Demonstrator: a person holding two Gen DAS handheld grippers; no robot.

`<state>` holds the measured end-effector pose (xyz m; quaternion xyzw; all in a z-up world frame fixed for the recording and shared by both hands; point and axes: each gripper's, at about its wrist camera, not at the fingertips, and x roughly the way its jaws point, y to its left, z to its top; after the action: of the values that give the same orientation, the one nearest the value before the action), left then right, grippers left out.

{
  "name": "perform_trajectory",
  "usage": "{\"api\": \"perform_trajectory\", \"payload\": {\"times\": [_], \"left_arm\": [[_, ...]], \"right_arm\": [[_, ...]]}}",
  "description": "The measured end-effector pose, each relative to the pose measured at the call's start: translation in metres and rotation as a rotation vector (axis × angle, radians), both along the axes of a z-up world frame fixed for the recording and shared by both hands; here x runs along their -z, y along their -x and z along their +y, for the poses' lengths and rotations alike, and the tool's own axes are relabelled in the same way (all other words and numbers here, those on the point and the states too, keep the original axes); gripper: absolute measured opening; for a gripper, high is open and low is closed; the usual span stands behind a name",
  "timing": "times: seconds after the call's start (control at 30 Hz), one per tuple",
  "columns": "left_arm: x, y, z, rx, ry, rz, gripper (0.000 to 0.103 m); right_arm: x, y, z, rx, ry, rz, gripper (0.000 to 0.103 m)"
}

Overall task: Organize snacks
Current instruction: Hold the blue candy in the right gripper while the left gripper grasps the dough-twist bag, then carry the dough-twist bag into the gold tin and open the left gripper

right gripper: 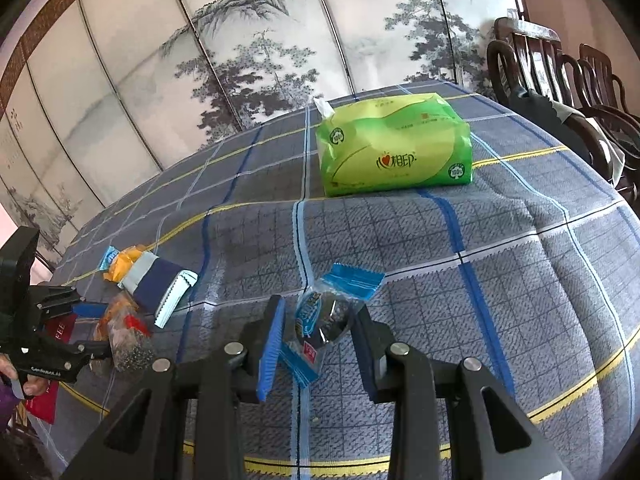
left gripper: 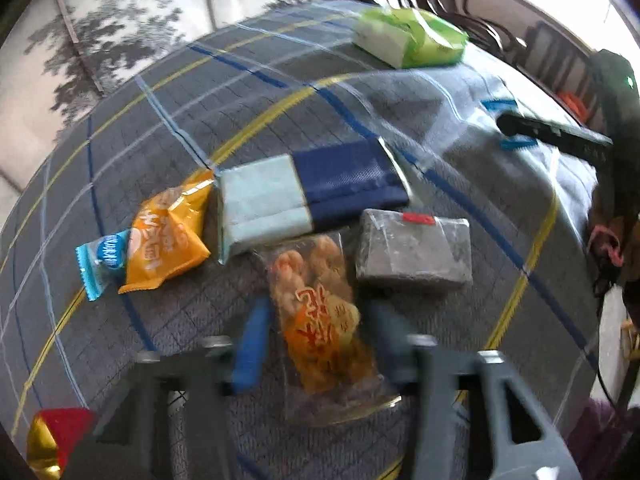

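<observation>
We see the clear snack bag (left gripper: 320, 320) lying between the wide fingers of our left gripper (left gripper: 316, 340), its long axis along them, beside the other snacks. The blue snack packet (right gripper: 326, 320) sits apart on the surface, between the wide fingers of our right gripper (right gripper: 320, 340); neither is pinched.

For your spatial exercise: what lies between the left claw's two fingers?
In the left wrist view, the clear packet of orange snacks lies on the tablecloth between the open left claw's fingers.
</observation>
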<state>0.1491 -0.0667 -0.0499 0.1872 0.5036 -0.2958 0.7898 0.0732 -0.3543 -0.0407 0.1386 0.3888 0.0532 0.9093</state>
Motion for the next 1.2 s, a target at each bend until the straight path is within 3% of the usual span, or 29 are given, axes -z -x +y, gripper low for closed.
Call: {"api": "perform_trajectory", "payload": {"times": [0.17, 0.27, 0.33, 0.47, 0.73, 0.97, 1.2], "left_arm": [[-0.005, 0.021, 0.013, -0.212, 0.025, 0.014, 0.032], [-0.022, 0.052, 0.038, -0.324, 0.176, 0.046, 0.032], [-0.036, 0.073, 0.047, -0.362, 0.224, 0.029, 0.033], [-0.063, 0.118, 0.067, -0.422, 0.223, -0.059, 0.033], [-0.093, 0.166, 0.137, -0.574, 0.253, -0.111, 0.033], [-0.098, 0.193, 0.205, -0.731, 0.213, -0.155, 0.033], [-0.086, 0.194, 0.244, -0.813, 0.187, -0.163, 0.033]], "right_arm": [[0.002, -0.001, -0.001, 0.005, 0.002, 0.010, 0.033], [0.002, -0.003, -0.001, 0.010, 0.004, 0.016, 0.033], [0.003, -0.004, -0.001, 0.013, 0.006, 0.022, 0.033], [0.005, -0.007, 0.000, 0.021, 0.020, 0.040, 0.033], [0.007, -0.007, -0.001, 0.049, 0.036, 0.056, 0.033], [0.007, -0.008, 0.000, 0.054, 0.052, 0.063, 0.033], [0.007, -0.007, 0.001, 0.055, 0.058, 0.064, 0.033]]}}
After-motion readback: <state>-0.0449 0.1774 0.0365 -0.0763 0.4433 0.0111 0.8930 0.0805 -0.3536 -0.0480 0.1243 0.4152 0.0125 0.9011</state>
